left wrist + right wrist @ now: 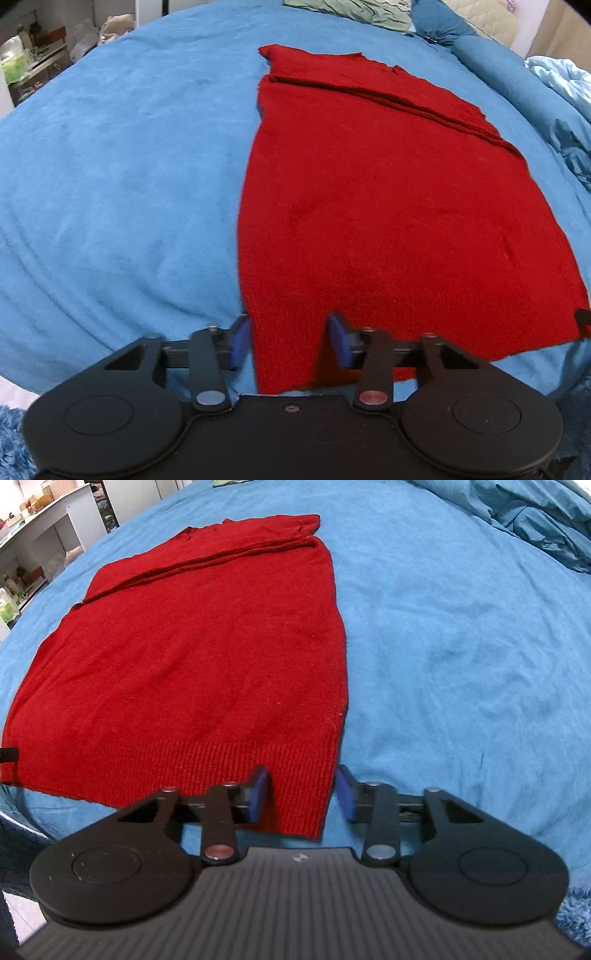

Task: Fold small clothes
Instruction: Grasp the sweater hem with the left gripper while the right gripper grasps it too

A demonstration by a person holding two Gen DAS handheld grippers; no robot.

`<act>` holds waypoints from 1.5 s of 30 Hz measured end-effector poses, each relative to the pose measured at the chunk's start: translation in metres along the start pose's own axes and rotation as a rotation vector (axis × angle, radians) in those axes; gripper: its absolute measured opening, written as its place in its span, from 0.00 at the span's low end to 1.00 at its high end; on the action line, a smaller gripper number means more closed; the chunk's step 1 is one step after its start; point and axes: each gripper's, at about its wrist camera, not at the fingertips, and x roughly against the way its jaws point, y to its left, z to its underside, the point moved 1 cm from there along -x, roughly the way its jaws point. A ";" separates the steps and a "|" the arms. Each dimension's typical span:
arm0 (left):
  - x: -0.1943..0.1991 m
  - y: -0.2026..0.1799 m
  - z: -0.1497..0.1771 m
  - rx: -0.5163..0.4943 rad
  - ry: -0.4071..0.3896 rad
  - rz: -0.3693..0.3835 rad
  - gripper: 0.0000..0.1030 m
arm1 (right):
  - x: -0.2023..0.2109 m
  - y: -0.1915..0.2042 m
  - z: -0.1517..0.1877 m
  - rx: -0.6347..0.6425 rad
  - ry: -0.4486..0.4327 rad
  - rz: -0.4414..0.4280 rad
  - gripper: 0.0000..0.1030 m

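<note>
A red knitted sweater [388,203] lies flat on the blue bed sheet [110,184], with its far part folded over in a band. In the left wrist view my left gripper [290,343] stands open astride the near left hem corner; the pads are apart and the cloth lies flat between them. In the right wrist view the same sweater [192,657] shows its ribbed hem nearest. There my right gripper [303,797] is open around the near right hem corner, one blue pad over the rib and the other just off the edge on the sheet [461,664].
A crumpled blue duvet [535,517] is heaped at the far right of the bed, and a green pillow [351,11] lies at the far edge. White shelving [44,524] stands beyond the bed's left side. A fluffy blue rug [11,443] lies below the near edge.
</note>
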 end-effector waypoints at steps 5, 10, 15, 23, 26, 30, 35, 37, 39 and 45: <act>0.004 -0.003 -0.003 0.000 0.006 0.001 0.10 | 0.000 -0.002 -0.003 0.001 0.003 -0.024 0.23; 0.023 -0.003 -0.005 0.021 -0.017 0.033 0.06 | 0.012 -0.015 -0.011 -0.065 -0.011 -0.093 0.21; 0.061 -0.003 -0.019 0.056 -0.100 0.085 0.05 | 0.037 -0.030 -0.033 -0.163 -0.061 -0.222 0.21; 0.091 0.002 -0.125 0.110 -0.281 0.188 0.05 | 0.057 -0.052 -0.134 -0.274 -0.218 -0.399 0.20; 0.080 -0.003 -0.189 0.075 -0.349 0.176 0.05 | 0.051 -0.048 -0.197 -0.243 -0.286 -0.420 0.20; 0.041 -0.001 -0.275 0.115 -0.392 0.158 0.05 | 0.019 -0.039 -0.290 -0.218 -0.348 -0.401 0.20; -0.043 0.002 -0.346 0.159 -0.372 0.075 0.05 | -0.075 -0.024 -0.370 -0.240 -0.310 -0.332 0.20; -0.083 0.006 -0.355 0.200 -0.335 0.053 0.05 | -0.121 -0.019 -0.381 -0.252 -0.268 -0.303 0.20; -0.115 0.014 -0.355 0.246 -0.294 0.046 0.05 | -0.160 -0.014 -0.381 -0.258 -0.224 -0.273 0.20; -0.170 0.033 -0.371 0.318 -0.252 0.043 0.05 | -0.219 -0.016 -0.395 -0.320 -0.221 -0.267 0.20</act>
